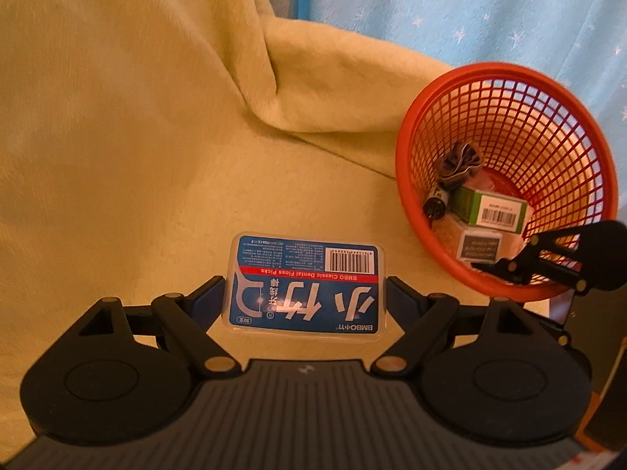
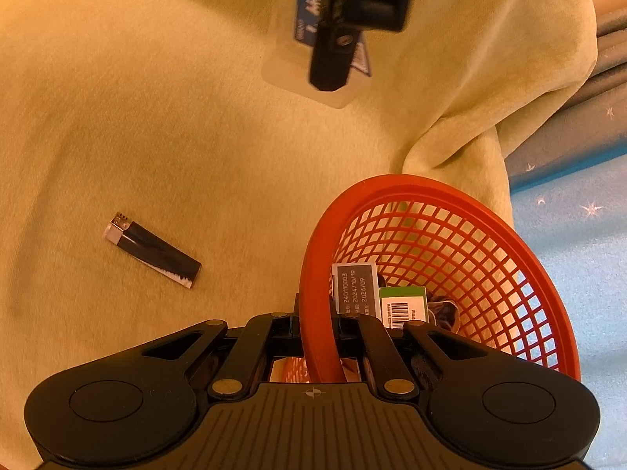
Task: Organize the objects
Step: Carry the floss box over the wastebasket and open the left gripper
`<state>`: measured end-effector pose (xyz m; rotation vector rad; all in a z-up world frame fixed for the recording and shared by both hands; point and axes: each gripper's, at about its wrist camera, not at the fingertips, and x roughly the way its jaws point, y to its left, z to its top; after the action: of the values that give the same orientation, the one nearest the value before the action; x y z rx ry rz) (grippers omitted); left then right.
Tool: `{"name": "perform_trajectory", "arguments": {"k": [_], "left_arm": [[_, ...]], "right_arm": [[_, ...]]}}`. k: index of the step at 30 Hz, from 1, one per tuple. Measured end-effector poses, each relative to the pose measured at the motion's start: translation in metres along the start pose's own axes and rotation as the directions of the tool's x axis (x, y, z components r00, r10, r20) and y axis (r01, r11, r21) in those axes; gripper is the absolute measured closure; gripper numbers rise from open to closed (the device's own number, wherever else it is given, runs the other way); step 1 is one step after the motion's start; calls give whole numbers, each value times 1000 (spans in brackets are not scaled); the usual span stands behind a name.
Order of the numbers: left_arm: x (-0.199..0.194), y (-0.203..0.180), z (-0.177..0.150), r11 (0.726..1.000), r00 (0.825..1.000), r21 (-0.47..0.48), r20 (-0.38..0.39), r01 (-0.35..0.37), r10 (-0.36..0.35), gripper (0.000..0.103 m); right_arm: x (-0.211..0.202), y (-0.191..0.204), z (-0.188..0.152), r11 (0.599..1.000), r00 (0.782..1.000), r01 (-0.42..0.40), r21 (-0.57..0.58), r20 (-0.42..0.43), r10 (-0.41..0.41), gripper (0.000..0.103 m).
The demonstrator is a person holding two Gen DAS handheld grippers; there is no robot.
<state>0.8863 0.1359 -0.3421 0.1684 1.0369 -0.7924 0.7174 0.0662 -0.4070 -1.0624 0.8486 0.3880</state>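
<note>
A blue dental floss picks box [image 1: 309,262] in a clear case sits between the fingers of my left gripper [image 1: 305,290], which is shut on its two short sides over the yellow blanket. To the right stands a red mesh basket [image 1: 407,133], tilted. It holds a green box [image 1: 490,205], a white box with a grey label [image 1: 480,244], a dark scrunchie [image 1: 460,160] and a small dark cylinder [image 1: 437,203]. My right gripper [image 2: 319,313] is shut on the basket's [image 2: 431,184] near rim. A black lighter [image 2: 153,248] lies on the blanket to the left of the basket.
The yellow blanket [image 1: 117,137] covers the surface and rises in a thick fold [image 1: 270,78] behind the floss box. Blue star-patterned fabric [image 1: 490,8] lies beyond the basket. In the right wrist view the left gripper [image 2: 333,58] with the box [image 2: 309,11] shows blurred at the top.
</note>
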Motion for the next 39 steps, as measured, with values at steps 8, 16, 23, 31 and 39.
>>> {"name": "perform_trajectory", "arguments": {"k": [8,16,23,31,39], "left_arm": [[-12,-5,14,1000,999,20,21,24,-25,20],[-25,-10,26,998,997,24,42,60,-61,20],[-32,-21,40,993,991,39,67,111,-114,20],[-30,-47,65,980,977,77,95,182,-189,19],[-27,-74,87,963,957,93,121,254,-264,19]], "right_arm": [[0,1,-1,1000,1000,0,-1,0,0,101],[-1,1,-1,1000,1000,-1,-4,-1,1,101],[0,2,0,1000,1000,-1,-5,-1,1,101],[-1,3,1,1000,1000,-1,-4,-1,1,101],[-2,3,4,1000,1000,-3,3,-1,3,101]]}}
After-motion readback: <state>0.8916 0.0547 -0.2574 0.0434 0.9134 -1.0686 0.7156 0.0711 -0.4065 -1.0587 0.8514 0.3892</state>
